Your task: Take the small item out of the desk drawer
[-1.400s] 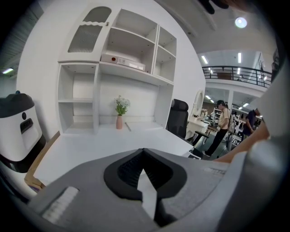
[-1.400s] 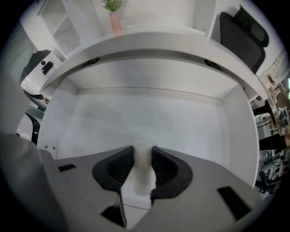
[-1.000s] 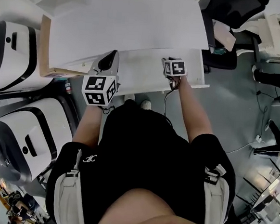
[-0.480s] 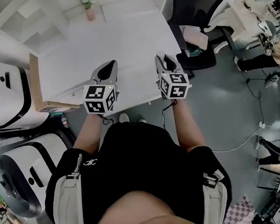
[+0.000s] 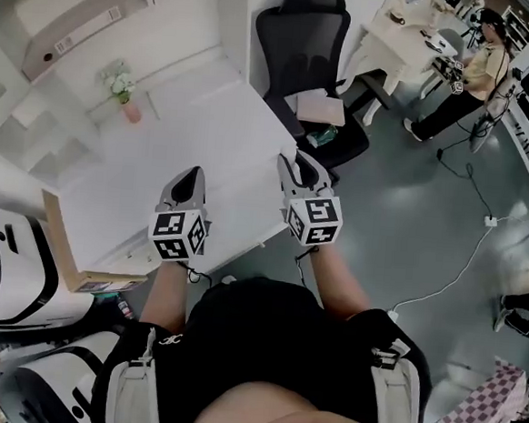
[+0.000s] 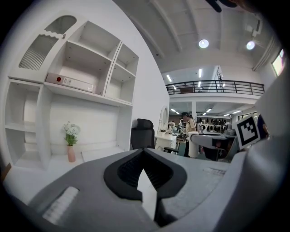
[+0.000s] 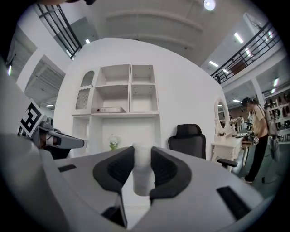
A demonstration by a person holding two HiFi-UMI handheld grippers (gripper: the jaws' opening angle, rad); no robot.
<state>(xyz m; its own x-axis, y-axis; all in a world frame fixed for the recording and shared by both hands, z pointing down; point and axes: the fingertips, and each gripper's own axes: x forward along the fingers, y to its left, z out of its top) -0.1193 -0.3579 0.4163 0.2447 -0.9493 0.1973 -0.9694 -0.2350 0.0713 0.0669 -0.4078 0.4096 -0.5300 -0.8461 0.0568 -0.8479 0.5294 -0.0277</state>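
Two claws hover over one white desk (image 5: 159,166); the right claw (image 5: 300,160), at the desk's right near corner, grips one small white cylinder (image 7: 142,176); the left claw (image 5: 190,175) is closed, empty; one black chair (image 5: 307,38) far right; one flower vase (image 5: 127,106) far left.

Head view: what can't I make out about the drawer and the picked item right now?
- Drawer: head view, the white desk's front sits partly behind the left gripper and right gripper; open or shut, cannot tell.
- The small white cylinder in the right tongs: head view, hidden inside the tongs; right gripper view, dark pads cover its sides, so what it is cannot be told.
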